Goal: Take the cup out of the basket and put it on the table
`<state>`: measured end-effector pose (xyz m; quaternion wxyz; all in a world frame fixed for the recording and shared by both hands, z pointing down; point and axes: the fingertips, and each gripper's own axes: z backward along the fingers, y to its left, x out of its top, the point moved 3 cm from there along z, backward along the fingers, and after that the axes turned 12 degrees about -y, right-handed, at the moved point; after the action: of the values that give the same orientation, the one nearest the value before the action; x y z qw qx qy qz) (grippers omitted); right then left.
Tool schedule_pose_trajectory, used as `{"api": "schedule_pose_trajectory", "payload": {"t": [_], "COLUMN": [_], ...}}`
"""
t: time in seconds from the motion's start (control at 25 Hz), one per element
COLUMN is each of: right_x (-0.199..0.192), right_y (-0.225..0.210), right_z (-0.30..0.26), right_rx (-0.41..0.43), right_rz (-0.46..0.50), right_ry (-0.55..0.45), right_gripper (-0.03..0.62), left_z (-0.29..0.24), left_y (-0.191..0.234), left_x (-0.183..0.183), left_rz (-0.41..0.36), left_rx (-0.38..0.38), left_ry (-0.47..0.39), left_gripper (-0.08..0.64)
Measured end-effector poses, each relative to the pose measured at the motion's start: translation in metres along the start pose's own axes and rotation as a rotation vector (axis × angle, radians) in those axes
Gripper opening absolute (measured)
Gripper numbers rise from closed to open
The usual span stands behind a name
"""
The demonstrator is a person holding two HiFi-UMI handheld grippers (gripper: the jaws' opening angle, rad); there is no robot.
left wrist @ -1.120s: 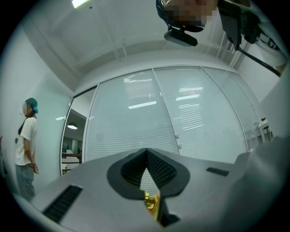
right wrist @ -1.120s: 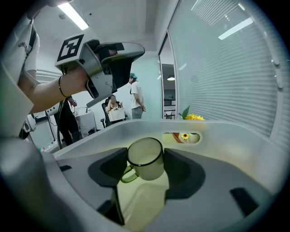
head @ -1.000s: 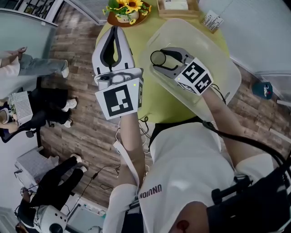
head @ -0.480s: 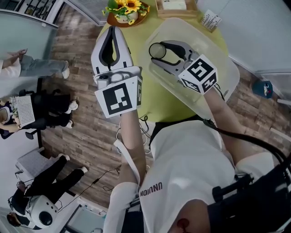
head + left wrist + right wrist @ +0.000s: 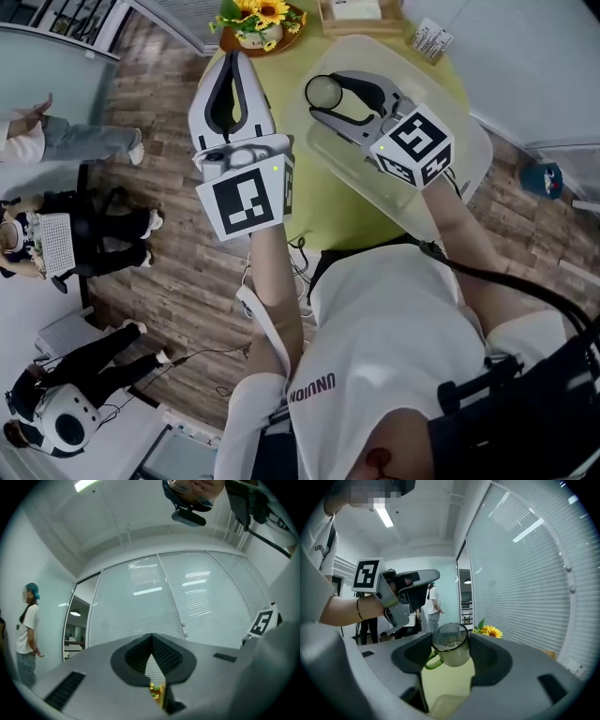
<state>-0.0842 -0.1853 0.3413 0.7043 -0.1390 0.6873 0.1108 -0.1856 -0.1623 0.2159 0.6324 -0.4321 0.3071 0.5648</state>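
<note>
My right gripper [image 5: 324,95] is shut on a clear glass cup [image 5: 322,91] with a green handle, held above the near-left part of a translucent plastic basket [image 5: 464,141] on the yellow-green round table [image 5: 328,211]. In the right gripper view the cup [image 5: 451,645] sits pinched between the two dark pads, handle [image 5: 431,662] to the left. My left gripper [image 5: 232,61] hangs shut with nothing in it over the table's left edge; its jaws meet [image 5: 152,639] in the left gripper view.
A pot of sunflowers [image 5: 259,19] on a brown dish stands at the table's far edge, beside a wooden tray [image 5: 362,13] and a small card [image 5: 435,40]. People [image 5: 66,141] stand and sit on the wooden floor at the left.
My right gripper has carried the cup a little farther away and to the left over the basket. The left gripper has hardly moved.
</note>
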Motion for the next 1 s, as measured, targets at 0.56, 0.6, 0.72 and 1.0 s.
{"api": "schedule_pose_trajectory", "payload": {"t": [0.56, 0.6, 0.72, 1.0], "right_x": [0.022, 0.023, 0.026, 0.029], "right_y": [0.002, 0.003, 0.003, 0.001], "right_z": [-0.003, -0.004, -0.004, -0.005], "right_rx": [-0.009, -0.01, -0.013, -0.009], "right_rz": [0.044, 0.049, 0.064, 0.076], "right_ry": [-0.054, -0.057, -0.064, -0.069], "right_gripper": [0.27, 0.27, 0.27, 0.27], "left_z": [0.005, 0.005, 0.005, 0.002], "left_y": [0.004, 0.004, 0.005, 0.007], "left_x": [0.004, 0.004, 0.004, 0.005], "left_rz": [0.0, 0.0, 0.0, -0.001], "left_rx": [0.012, 0.013, 0.012, 0.013], "left_ry": [-0.013, -0.012, -0.014, -0.015], "left_gripper": [0.012, 0.012, 0.012, 0.012]}}
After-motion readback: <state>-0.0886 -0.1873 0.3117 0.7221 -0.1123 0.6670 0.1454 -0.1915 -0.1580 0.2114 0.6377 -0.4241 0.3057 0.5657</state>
